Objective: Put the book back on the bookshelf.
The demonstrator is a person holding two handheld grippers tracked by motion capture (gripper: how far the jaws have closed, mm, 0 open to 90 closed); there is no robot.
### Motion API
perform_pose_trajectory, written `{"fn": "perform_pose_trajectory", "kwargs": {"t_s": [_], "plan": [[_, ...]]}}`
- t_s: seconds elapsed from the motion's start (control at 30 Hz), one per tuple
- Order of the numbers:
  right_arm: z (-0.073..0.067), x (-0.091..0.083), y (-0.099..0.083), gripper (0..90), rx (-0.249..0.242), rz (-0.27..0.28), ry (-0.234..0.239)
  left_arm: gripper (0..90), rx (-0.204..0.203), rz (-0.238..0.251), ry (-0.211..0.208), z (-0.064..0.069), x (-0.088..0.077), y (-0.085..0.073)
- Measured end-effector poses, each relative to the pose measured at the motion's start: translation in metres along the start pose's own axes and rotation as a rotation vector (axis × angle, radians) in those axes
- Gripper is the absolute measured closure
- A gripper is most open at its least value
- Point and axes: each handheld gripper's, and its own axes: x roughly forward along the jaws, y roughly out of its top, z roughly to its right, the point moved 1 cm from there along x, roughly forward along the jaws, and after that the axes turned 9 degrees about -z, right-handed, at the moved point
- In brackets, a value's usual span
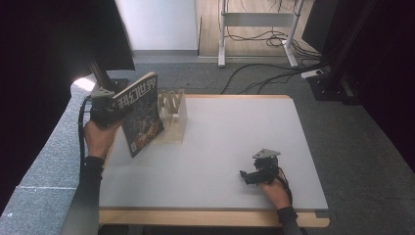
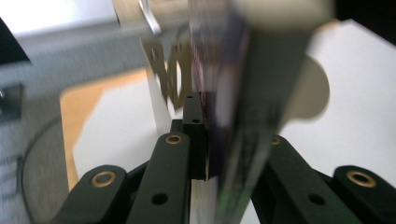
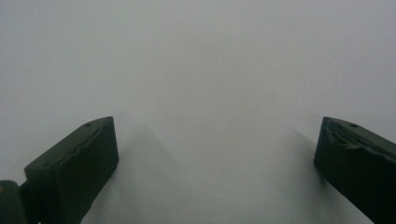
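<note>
at table's left edge, left gripper (image 1: 115, 113) clamps magazine (image 1: 141, 113) beside wooden rack (image 1: 174, 117); right gripper (image 3: 217, 154) jaws wide, empty.

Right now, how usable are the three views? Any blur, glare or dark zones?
High view: sharp mid-frame, dark corners, one bright glare patch at the left. Left gripper view: magazine clamped close to the lens, smeared and out of focus, rack behind it blurred. Right gripper view: soft, flat white table, faint jaw shadows.

Dark magazine (image 1: 141, 115) with white title and seemingly reddish cover art; pale wooden rack (image 1: 173, 117).
</note>
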Motion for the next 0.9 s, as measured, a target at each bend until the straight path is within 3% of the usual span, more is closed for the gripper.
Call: {"fn": "perform_pose_trajectory", "kwargs": {"t_s": [0.17, 0.27, 0.33, 0.43, 0.6, 0.73, 0.9], "plan": [[0.000, 0.000, 0.000, 0.0, 0.000, 0.000, 0.000, 80.6, -0.009, -0.114, -0.046, -0.004, -0.007, -0.002], [0.000, 0.000, 0.000, 0.0, 0.000, 0.000, 0.000, 81.4, -0.015, -0.129, -0.039, -0.004, -0.008, -0.003], [0.000, 0.000, 0.000, 0.0, 0.000, 0.000, 0.000, 81.9, -0.011, -0.103, -0.016, -0.004, -0.008, -0.003], [0.000, 0.000, 0.000, 0.0, 0.000, 0.000, 0.000, 82.7, -0.022, -0.017, 0.006, -0.002, -0.004, -0.003], [0.000, 0.000, 0.000, 0.0, 0.000, 0.000, 0.000, 82.7, -0.043, 0.057, 0.032, -0.001, 0.009, 0.001], [0.000, 0.000, 0.000, 0.0, 0.000, 0.000, 0.000, 82.6, -0.078, 0.092, 0.021, -0.001, 0.019, 0.005], [0.000, 0.000, 0.000, 0.0, 0.000, 0.001, 0.000, 82.2, -0.082, 0.093, 0.036, -0.003, 0.026, 0.001]]}}
